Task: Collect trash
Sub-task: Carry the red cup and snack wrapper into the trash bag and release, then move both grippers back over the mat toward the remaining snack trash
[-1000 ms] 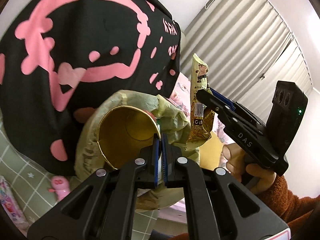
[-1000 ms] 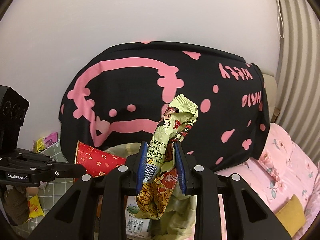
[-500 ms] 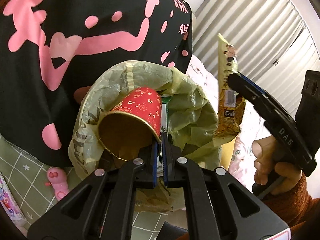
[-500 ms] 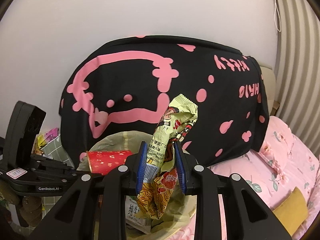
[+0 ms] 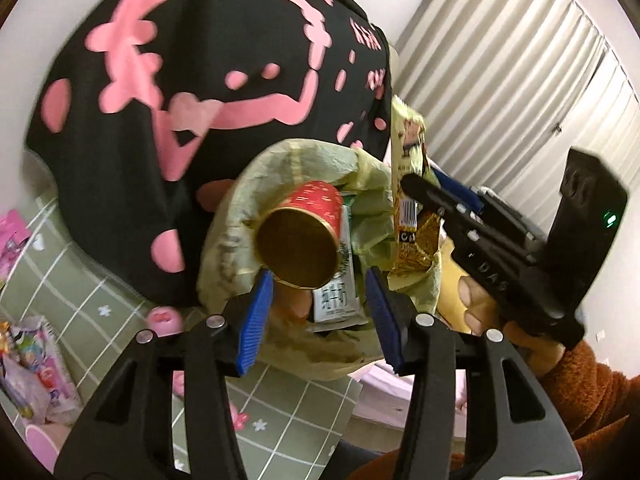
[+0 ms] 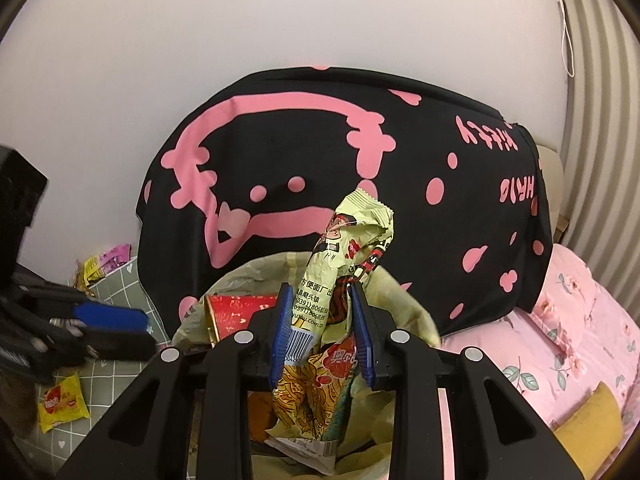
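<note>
Right gripper (image 6: 322, 330) clamping upright wrapper (image 6: 340, 280), left gripper (image 5: 316, 312) released, cup (image 5: 304, 236) seemingly mouth-first

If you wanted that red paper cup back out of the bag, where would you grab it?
Probably by the rim. The red cup lies tilted in the bag, its gold-lined open mouth facing the left gripper, whose jaws are open. Come in from that side, one finger inside the mouth and one outside on the wall. The round body seems likelier to slip or crush.

Bag mouth (image 5: 308, 152) crowded by red cup (image 5: 304, 236), carton (image 5: 336, 292), black cushion (image 5: 192, 92) just behind
</note>
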### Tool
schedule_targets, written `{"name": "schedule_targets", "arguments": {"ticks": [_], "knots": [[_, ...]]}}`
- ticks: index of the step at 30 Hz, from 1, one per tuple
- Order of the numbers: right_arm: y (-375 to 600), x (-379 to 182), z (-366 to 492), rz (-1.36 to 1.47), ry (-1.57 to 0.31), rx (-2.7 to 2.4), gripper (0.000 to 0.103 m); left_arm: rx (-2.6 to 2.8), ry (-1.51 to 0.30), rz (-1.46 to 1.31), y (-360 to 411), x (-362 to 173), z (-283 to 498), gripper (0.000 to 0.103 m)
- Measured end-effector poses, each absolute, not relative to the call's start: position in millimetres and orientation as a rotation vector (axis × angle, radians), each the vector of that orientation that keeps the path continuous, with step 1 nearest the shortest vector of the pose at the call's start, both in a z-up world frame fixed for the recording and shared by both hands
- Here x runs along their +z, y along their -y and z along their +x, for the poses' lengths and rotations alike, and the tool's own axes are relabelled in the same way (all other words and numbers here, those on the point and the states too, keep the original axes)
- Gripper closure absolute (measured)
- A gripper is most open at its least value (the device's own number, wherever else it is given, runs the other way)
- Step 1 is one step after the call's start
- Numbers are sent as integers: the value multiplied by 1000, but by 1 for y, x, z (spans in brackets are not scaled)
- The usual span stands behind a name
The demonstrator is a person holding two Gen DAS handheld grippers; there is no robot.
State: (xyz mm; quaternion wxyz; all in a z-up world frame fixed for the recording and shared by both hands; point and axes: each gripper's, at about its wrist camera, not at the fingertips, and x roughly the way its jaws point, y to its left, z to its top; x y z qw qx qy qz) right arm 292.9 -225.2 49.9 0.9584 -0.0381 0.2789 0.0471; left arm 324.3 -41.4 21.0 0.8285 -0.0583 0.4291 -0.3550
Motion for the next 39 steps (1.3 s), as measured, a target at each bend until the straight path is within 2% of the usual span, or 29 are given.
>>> {"name": "schedule_targets", "arguments": {"ticks": [7, 21, 23, 25, 32, 39], "knots": [[213, 38, 287, -89, -576, 96, 56, -623, -854, -183, -8, 20, 324, 56], [177, 44, 287, -68, -581, 142, 56, -273, -807, -271, -141, -4, 329, 55], [164, 42, 291, -70, -590, 169, 54, -215, -791, -290, -166, -5, 325, 55], [150, 40, 296, -69, -606, 212, 47, -145, -780, -320, -195, -8, 320, 55], [97, 22, 306, -102, -677, 343, 47, 39, -793, -398, -275, -29, 297, 55], [50, -13, 310, -81, -788, 480, 48, 27, -838, -427, -293, -51, 262, 55]]}}
